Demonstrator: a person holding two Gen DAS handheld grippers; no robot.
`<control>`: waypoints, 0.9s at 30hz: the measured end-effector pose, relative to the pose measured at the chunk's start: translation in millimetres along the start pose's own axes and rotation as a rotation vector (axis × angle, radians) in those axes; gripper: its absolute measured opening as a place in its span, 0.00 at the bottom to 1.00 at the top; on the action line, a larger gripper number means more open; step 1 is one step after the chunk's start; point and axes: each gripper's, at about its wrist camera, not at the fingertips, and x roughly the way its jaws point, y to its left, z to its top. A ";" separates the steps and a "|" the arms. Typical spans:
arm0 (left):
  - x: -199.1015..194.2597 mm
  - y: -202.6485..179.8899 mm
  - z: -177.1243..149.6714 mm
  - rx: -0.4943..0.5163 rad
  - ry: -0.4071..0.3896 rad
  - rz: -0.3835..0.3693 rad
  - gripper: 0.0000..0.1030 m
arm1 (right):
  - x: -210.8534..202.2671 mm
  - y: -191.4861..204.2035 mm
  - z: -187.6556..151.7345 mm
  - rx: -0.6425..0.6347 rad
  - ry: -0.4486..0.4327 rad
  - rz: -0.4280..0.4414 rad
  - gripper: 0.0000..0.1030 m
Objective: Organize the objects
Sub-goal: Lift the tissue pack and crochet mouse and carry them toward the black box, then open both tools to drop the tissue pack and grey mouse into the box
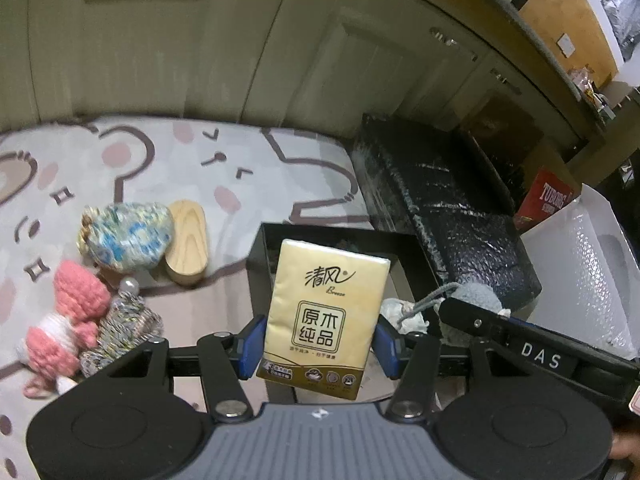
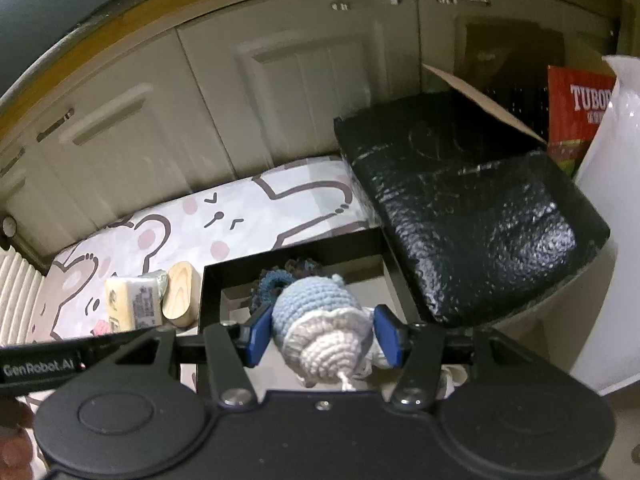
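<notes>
Gripping tissue pack [image 1: 326, 316], left tool [image 1: 320, 346] overhangs box rim [image 1: 256, 256].

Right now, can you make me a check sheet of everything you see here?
Surface: pale cloth with cartoon bear drawings.
Job's things: yellow tissue packet, blue-and-white crocheted toy, open black box with a dark crocheted piece inside.
Clutter: pink knitted doll, blue patterned pouch, oval wooden block, all on the cloth.
Tongs: left tongs shut on the packet; right tongs around the toy, left pad touching, right pad unclear.
Cables: nothing seen.
Surroundings: cream cabinet doors, black foam slab, red Tuborg carton.
</notes>
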 end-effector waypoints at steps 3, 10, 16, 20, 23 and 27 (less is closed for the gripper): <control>7.7 -2.1 -1.8 -0.015 0.019 -0.007 0.55 | 4.1 -4.0 0.8 0.015 0.014 -0.009 0.54; 21.5 -7.1 -4.1 -0.041 0.043 -0.032 0.54 | 13.1 -8.3 -1.8 0.031 0.041 0.004 0.55; 28.9 -9.0 -4.1 -0.037 0.056 -0.021 0.54 | 18.6 -9.8 -1.8 0.040 0.053 -0.014 0.65; 33.3 -6.9 -4.4 -0.049 0.068 -0.020 0.54 | 19.0 -14.1 -1.2 0.062 0.058 -0.019 0.68; 38.0 -6.2 -5.2 -0.058 0.085 -0.028 0.62 | 20.0 -15.4 -0.9 0.064 0.063 -0.033 0.68; 38.3 -8.6 -5.5 -0.041 0.088 -0.002 0.74 | 22.2 -21.6 -1.6 0.087 0.081 -0.047 0.68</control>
